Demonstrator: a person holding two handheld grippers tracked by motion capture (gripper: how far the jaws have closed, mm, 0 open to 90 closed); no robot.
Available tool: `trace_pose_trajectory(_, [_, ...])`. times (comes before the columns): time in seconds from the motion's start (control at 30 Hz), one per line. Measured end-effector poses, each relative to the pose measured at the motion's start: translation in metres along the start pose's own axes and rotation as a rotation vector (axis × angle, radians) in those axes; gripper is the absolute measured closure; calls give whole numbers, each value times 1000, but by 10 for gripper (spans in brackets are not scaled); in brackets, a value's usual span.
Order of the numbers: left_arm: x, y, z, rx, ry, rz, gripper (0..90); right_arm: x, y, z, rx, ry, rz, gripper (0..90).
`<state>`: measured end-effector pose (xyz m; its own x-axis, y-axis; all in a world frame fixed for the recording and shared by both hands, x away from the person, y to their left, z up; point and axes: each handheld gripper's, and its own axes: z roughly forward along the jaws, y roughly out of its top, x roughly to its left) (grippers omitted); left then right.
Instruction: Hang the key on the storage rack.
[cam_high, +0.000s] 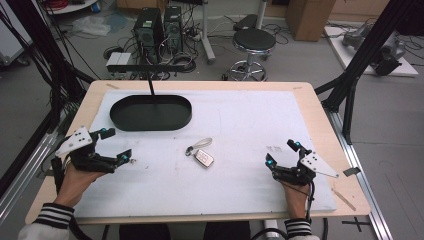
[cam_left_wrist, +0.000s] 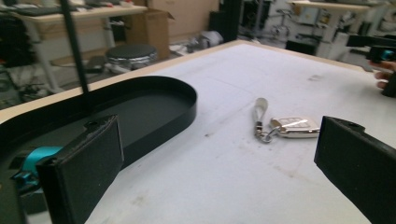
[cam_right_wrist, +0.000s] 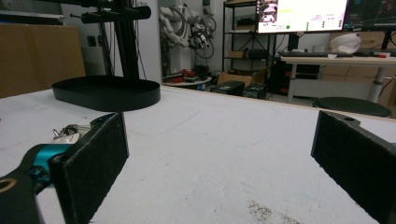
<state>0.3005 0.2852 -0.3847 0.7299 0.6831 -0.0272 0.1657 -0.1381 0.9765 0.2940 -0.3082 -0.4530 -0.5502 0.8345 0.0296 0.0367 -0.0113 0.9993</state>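
Two claws sit low at the near edge of the desk (cam_high: 310, 100), each in a person's hand: the left claw (cam_high: 115, 145) and the right claw (cam_high: 283, 152), both with jaws spread wide and nothing between them. Between them, a little farther in, lies the key fob (cam_high: 204, 158) with its strap (cam_high: 202, 143) pointing away toward the tray (cam_high: 151, 112); it rests flat on the white mat (cam_high: 240, 120), well apart from either claw.

From the left gripper view, the fob (cam_left_wrist: 294, 127) shows its silver face and metal clip, with the tray wall (cam_left_wrist: 154, 116) close on one side. From the right gripper view, the fob (cam_right_wrist: 70, 133) is mostly hidden behind one jaw, just a sliver peeking out, and the tray (cam_right_wrist: 106, 93) sits beyond it.

A thin black post (cam_high: 150, 85) rises at the tray's far rim. The mat is scuffed with grey marks. Past the desk stand a stool (cam_high: 254, 41), computer towers (cam_high: 159, 27) and tangled cables on a grey floor.
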Motion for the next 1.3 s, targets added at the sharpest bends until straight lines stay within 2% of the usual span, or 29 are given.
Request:
trace_pose_trajectory(0.1, [-2, 15, 11, 61, -32, 32, 17, 0, 0, 0, 2, -1, 2, 30])
trace_pose_trajectory(0.13, [-3, 22, 19, 88, -51, 51, 17, 0, 0, 0, 0, 0, 2, 29])
trace_pose_trajectory(0.23, [-4, 30, 29, 114, -73, 67, 17, 0, 0, 0, 1, -1, -2, 29])
trace_pose_trajectory(0.3, [-4, 36, 39, 158, -89, 82, 17, 0, 0, 0, 1, -1, 1, 29])
trace_pose_trajectory(0.53, [-5, 48, 78, 316, -131, 92, 17, 0, 0, 0, -4, -1, -5, 29])
trace_pose_trajectory(0.57, [-5, 48, 78, 316, -131, 92, 17, 0, 0, 0, -3, -1, -4, 29])
trace_pose_trajectory(0.7, [-9, 52, 97, 373, -139, 126, 17, 0, 0, 0, -2, -1, -2, 29])
trace_pose_trajectory(0.77, [-11, 54, 104, 384, -143, 135, 17, 0, 0, 0, -2, 0, -2, 29])
trace_pose_trajectory(0.93, [-19, 61, 123, 451, -163, 185, 17, 0, 0, 0, 0, 0, -2, 29])
trace_pose_trajectory(1.07, [-26, 65, 140, 496, -173, 206, 18, 0, 0, 0, -1, 0, -2, 29])
trace_pose_trajectory(1.13, [-30, 66, 149, 526, -188, 203, 18, 0, 0, 0, -2, 0, -2, 29])
trace_pose_trajectory(1.27, [-35, 68, 163, 576, -202, 231, 18, 0, 0, -1, -2, 1, 2, 30])
trace_pose_trajectory(1.3, [-36, 68, 166, 580, -204, 230, 56, 0, 0, 0, -1, 0, 0, 29])
